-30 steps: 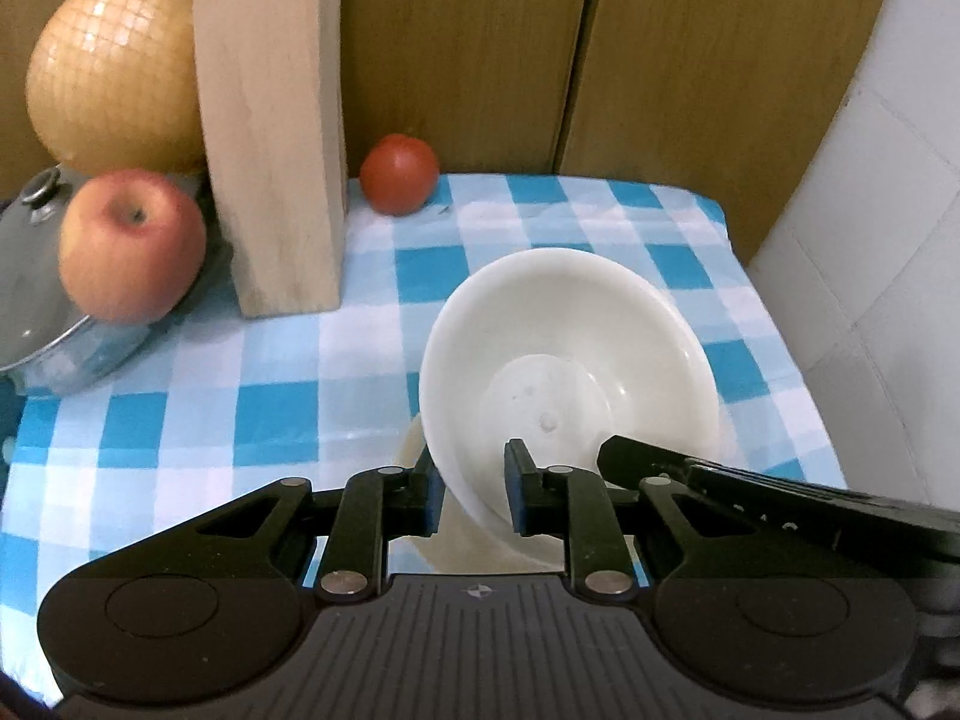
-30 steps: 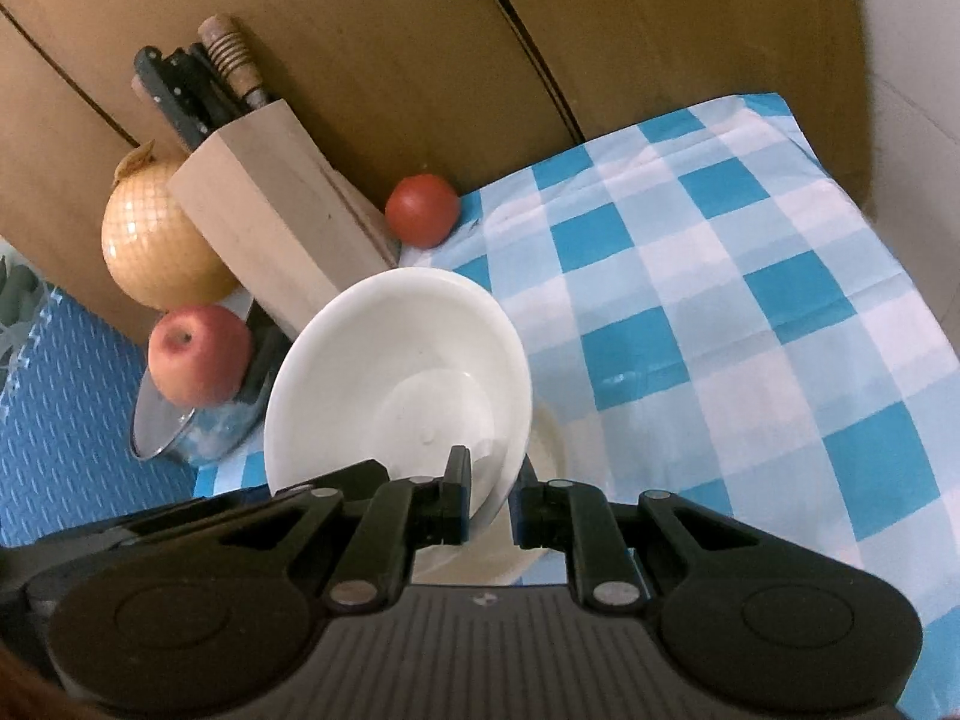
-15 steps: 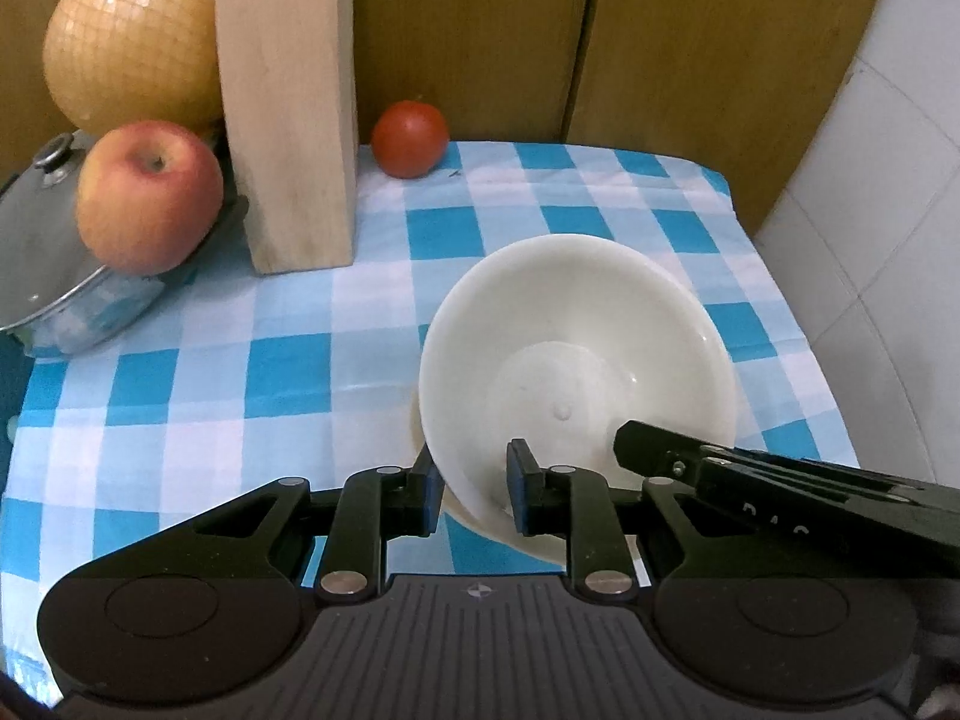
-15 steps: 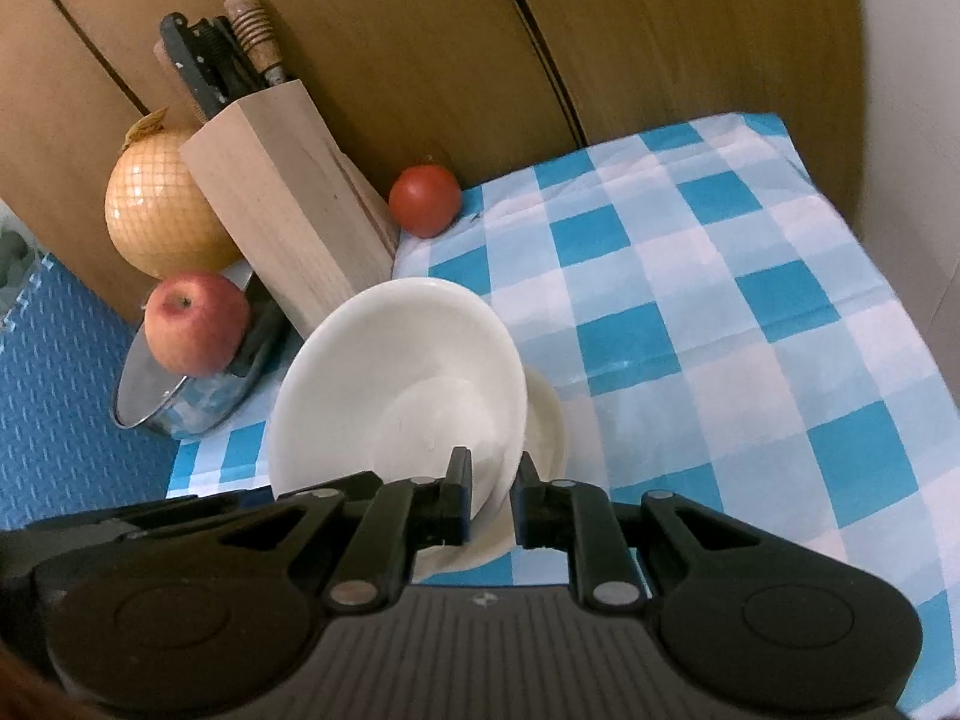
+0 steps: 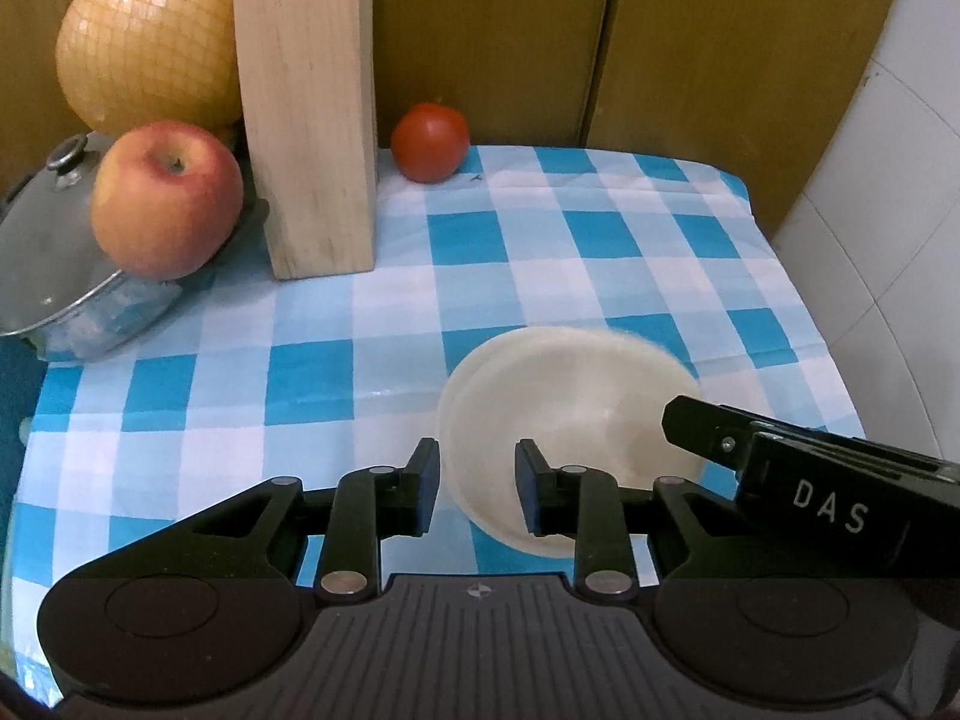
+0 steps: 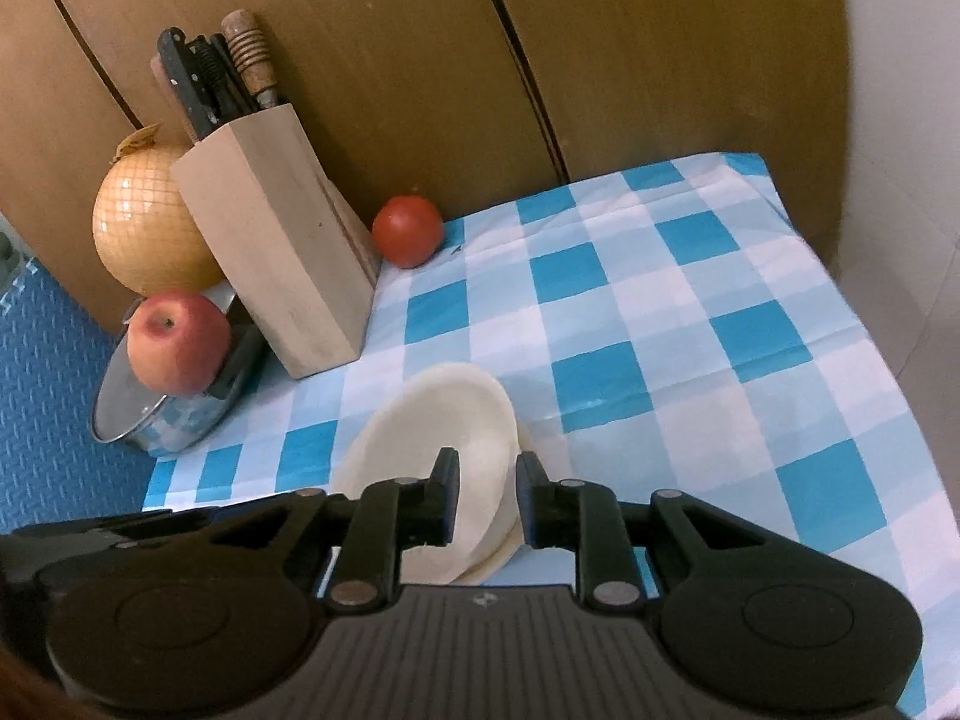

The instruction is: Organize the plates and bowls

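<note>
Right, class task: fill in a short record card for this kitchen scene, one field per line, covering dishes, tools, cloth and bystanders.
dishes: white bowl sitting on a cream plate, blurred
left tool: jaws just opening, astride the bowl's near rim, pads clear
right tool: jaws just opening, astride the rim, no grip visible
surface: blue checked cloth
bystanders: knife block, tomato, apple on pot lid, netted pomelo

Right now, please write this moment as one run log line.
left gripper: open, just releasing | right gripper: open, just releasing | bowl: on plate
</note>
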Motion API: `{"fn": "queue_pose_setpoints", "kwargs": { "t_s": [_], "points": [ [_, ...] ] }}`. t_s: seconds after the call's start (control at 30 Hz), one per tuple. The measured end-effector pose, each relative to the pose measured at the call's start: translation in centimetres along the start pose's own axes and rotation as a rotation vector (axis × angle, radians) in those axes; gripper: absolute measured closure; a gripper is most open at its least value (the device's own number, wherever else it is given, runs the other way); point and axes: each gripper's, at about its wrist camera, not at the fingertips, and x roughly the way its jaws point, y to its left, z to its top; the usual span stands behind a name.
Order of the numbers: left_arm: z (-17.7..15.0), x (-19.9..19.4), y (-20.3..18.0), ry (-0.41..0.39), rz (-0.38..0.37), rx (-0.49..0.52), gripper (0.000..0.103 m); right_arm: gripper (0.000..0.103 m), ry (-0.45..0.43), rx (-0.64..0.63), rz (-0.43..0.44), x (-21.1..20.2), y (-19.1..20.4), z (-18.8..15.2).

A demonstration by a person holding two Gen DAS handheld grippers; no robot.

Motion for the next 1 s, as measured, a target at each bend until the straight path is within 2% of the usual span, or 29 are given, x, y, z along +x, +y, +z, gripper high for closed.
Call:
{"fn": "queue_pose_setpoints", "kwargs": {
  "t_s": [0.17,0.37,0.57,0.73,1.0],
  "points": [
    [0.0,0.1,0.1,0.004,0.004,0.002,0.067,0.083,-0.003,-0.001,-0.009,-0.1,-0.1,0.0],
    [-0.2,-0.1,0.2,0.002,0.012,0.004,0.061,0.076,0.009,0.004,-0.015,-0.1,-0.7,-0.2],
    [-0.4,0.1,0.3,0.001,0.031,0.011,0.047,0.071,0.028,0.019,-0.015,0.4,-1.2,-0.3],
    [-0.4,0.2,0.4,-0.01,0.044,0.007,0.027,0.067,0.039,0.027,-0.02,0.9,-1.4,-0.4],
    [-0.7,1.3,0.8,0.019,0.044,0.004,0.025,0.066,0.058,0.096,-0.008,1.7,-2.6,-0.4]
  ]
}}
